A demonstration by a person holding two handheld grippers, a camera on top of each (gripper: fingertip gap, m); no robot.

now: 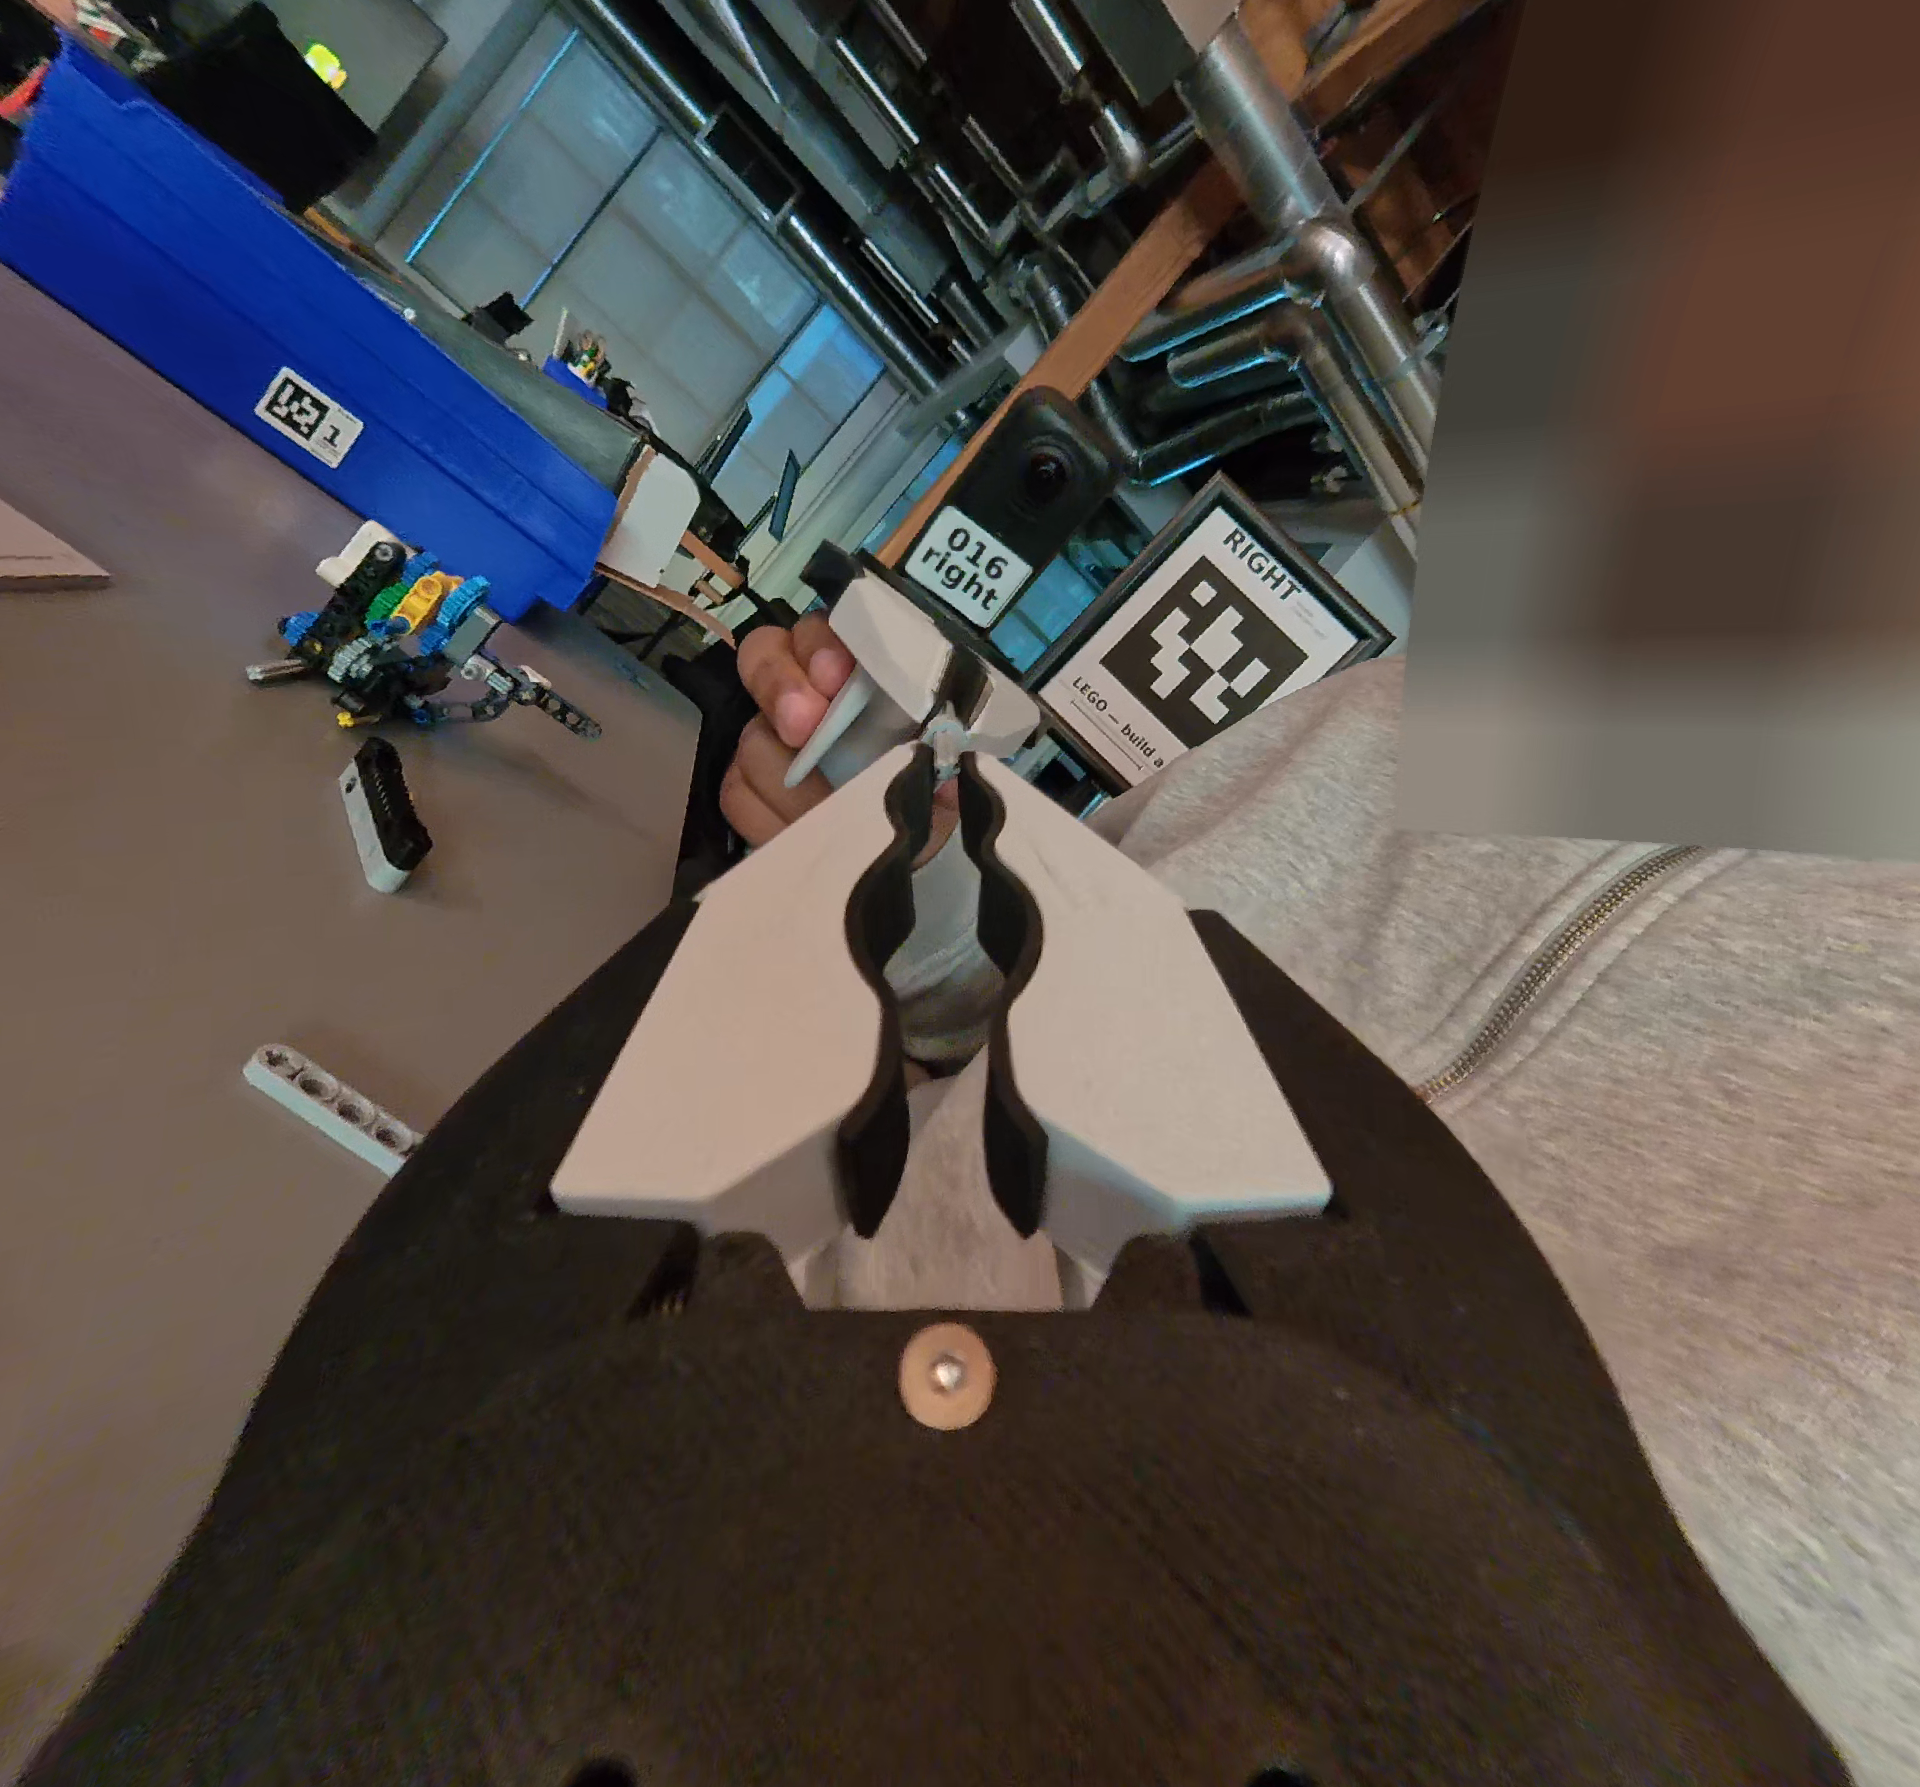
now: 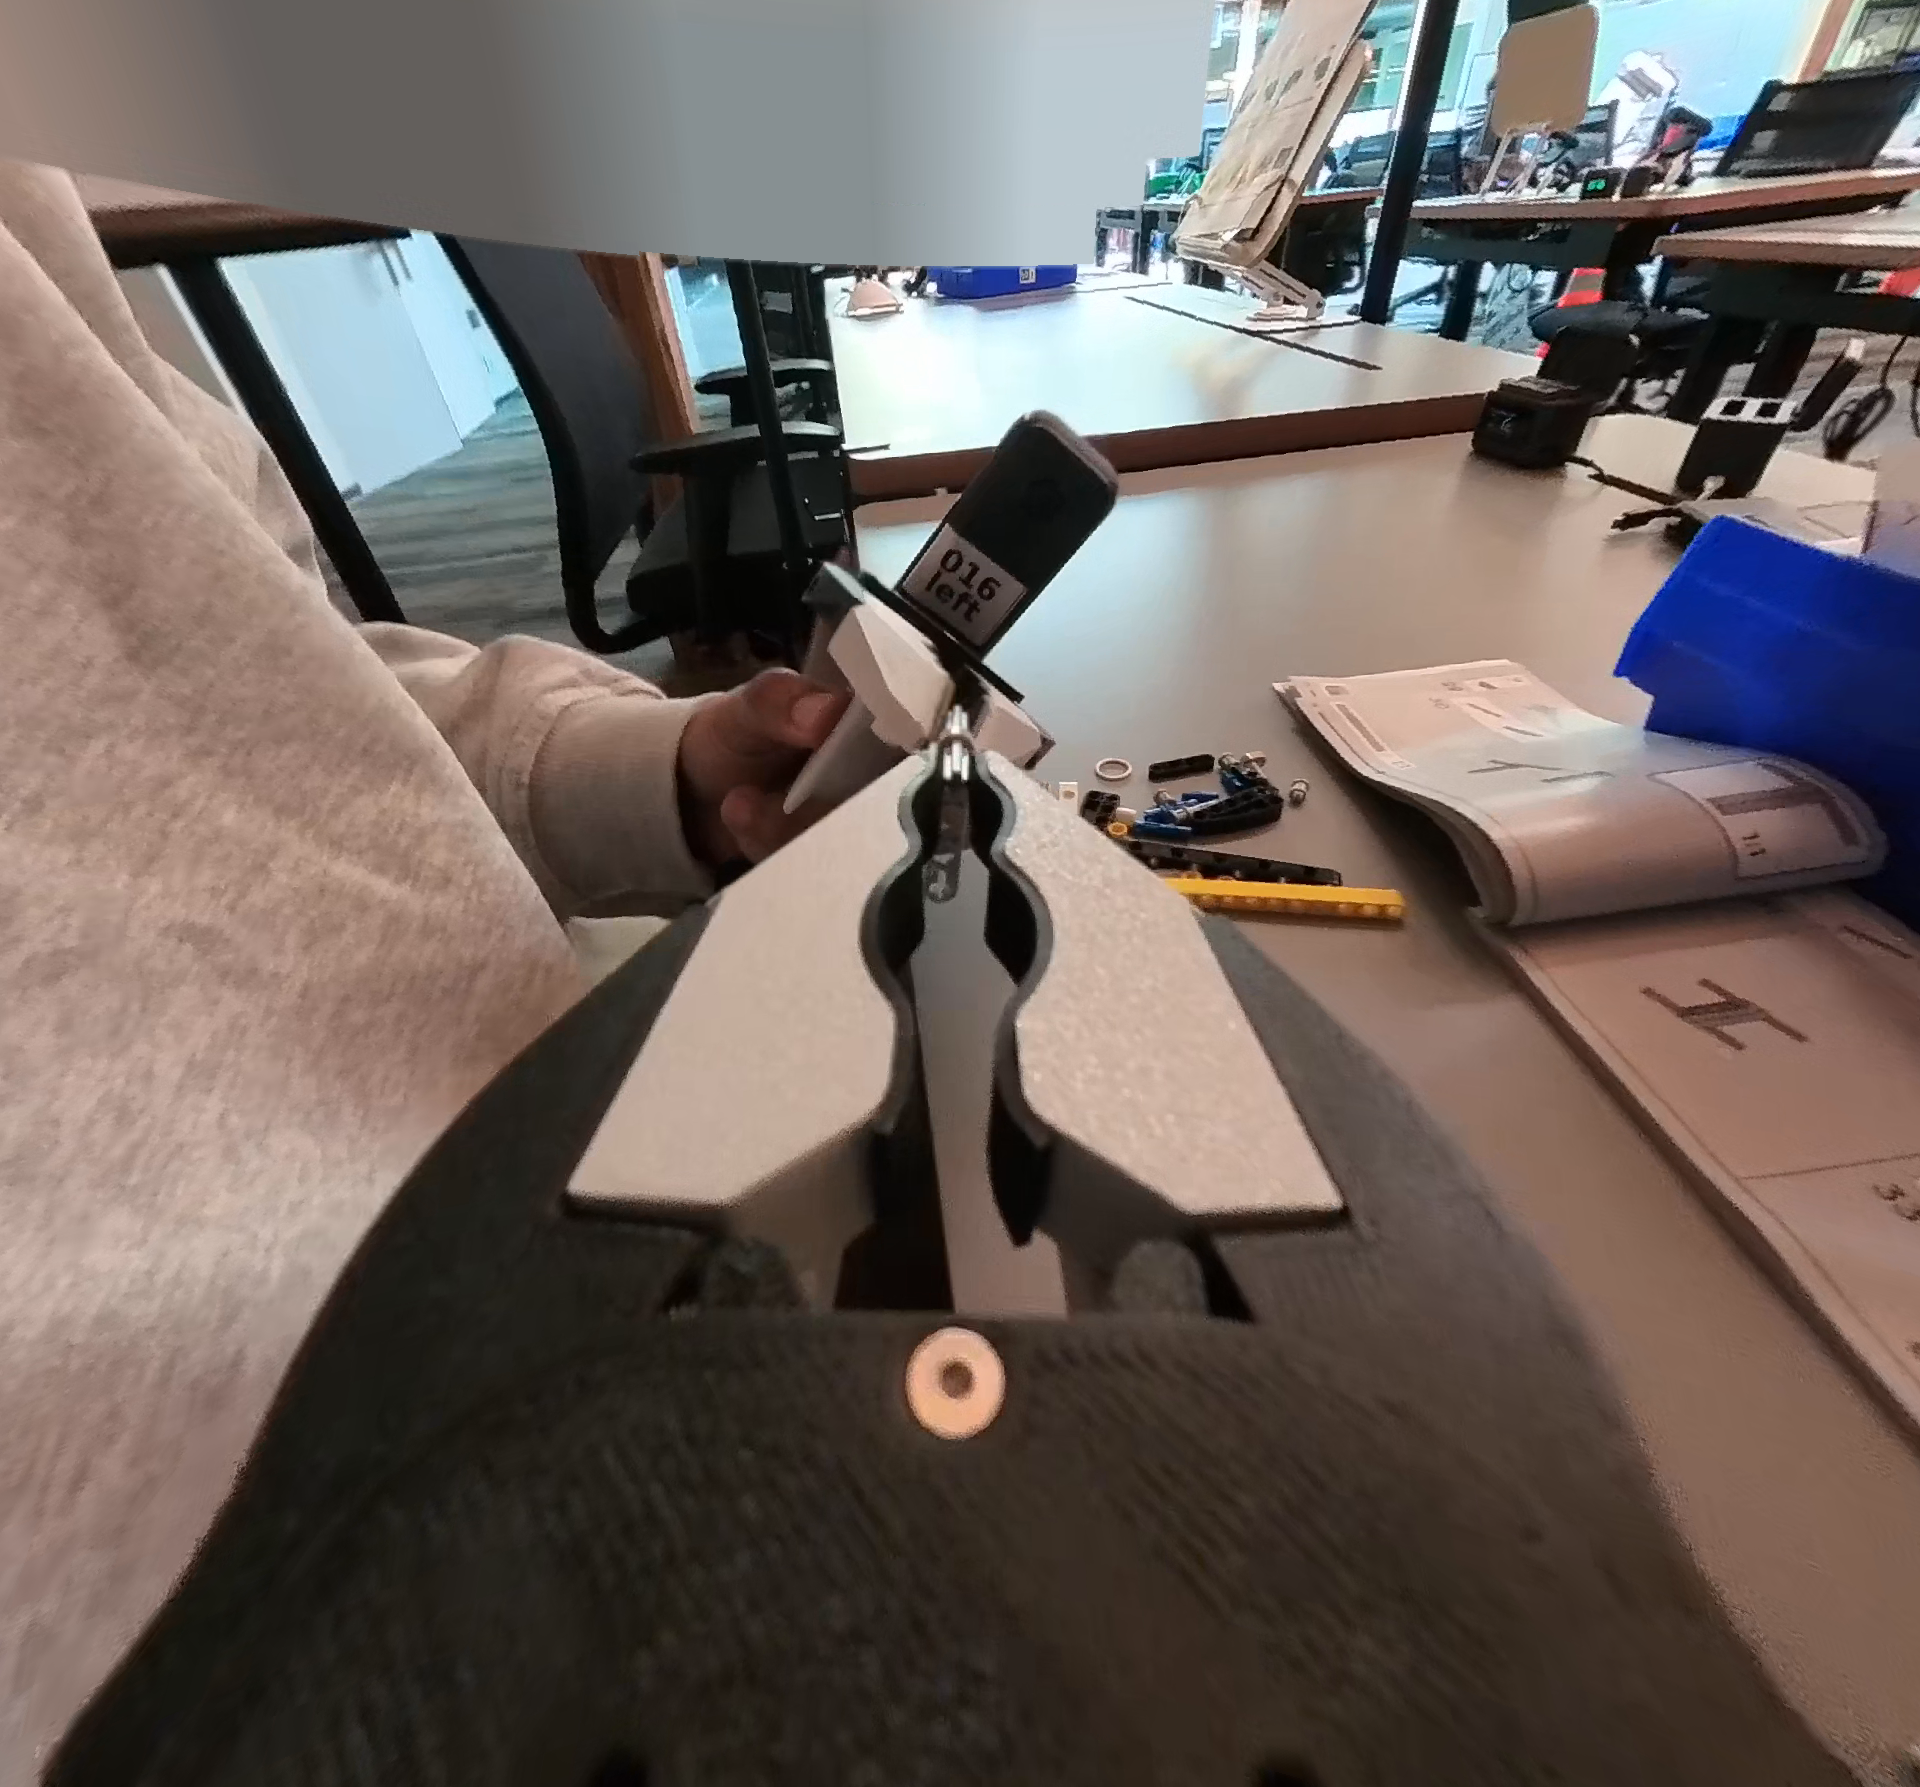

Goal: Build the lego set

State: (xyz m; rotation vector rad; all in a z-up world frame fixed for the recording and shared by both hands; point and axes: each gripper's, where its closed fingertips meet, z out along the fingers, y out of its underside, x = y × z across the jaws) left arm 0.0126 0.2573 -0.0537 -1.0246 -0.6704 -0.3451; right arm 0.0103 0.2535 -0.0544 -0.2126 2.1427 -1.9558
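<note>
Grey desk (image 2: 1351, 594) in an open office, loose lego bits (image 2: 1205, 802) scattered. Left gripper (image 1: 943, 750) and right gripper (image 2: 956, 761) meet tip-to-tip, both pinched nearly closed on one small grey piece (image 1: 948, 731).

We see a white printed label (image 1: 966, 574) on a black camera (image 1: 1049, 470), a framed marker sign (image 1: 1195, 636), a coded sticker (image 1: 309, 418) on a blue bin (image 1: 208, 283), a printed booklet (image 2: 1558, 781)

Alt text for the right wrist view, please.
The right gripper pinches a small grey lego piece tip to tip with the left gripper, above a grey table. Beyond lie loose black, blue and yellow lego pieces and an open instruction booklet.
</note>
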